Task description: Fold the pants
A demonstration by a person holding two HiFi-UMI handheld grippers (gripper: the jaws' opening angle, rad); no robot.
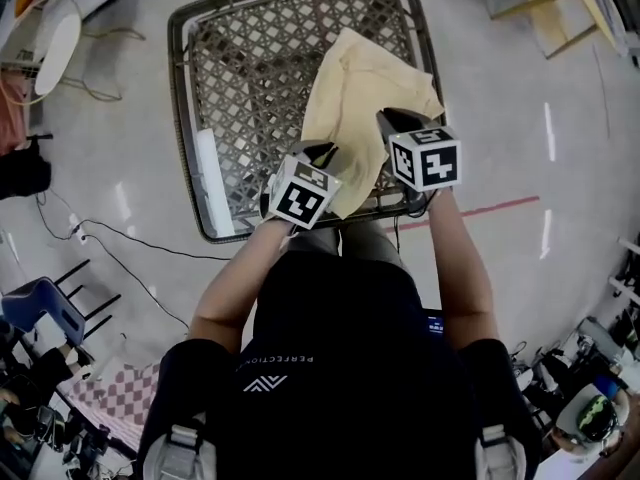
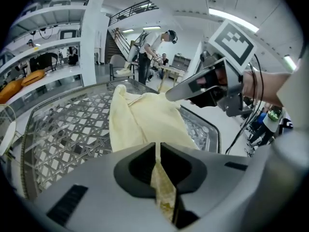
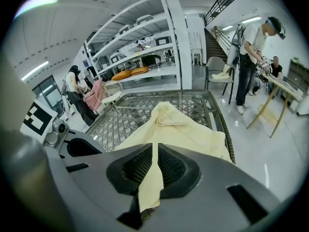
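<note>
Pale yellow pants point(image 1: 360, 98) lie on a table with a woven lattice top point(image 1: 250, 58), spread from its middle to the near right edge. My left gripper point(image 1: 325, 153) is shut on the pants' near edge; in the left gripper view the cloth point(image 2: 145, 120) runs pinched between the jaws point(image 2: 158, 151). My right gripper point(image 1: 390, 118) is shut on the same near edge a little further right, and the fabric point(image 3: 183, 127) hangs through its closed jaws point(image 3: 154, 151). Both grippers point down and away, side by side. The far end of the pants is bunched.
The table has a dark metal rim point(image 1: 180, 118), and a white strip point(image 1: 212, 178) lies along its left side. Cables point(image 1: 100, 233) and a blue chair point(image 1: 45, 308) are on the floor to the left. A person point(image 2: 149, 47) stands at another table far behind.
</note>
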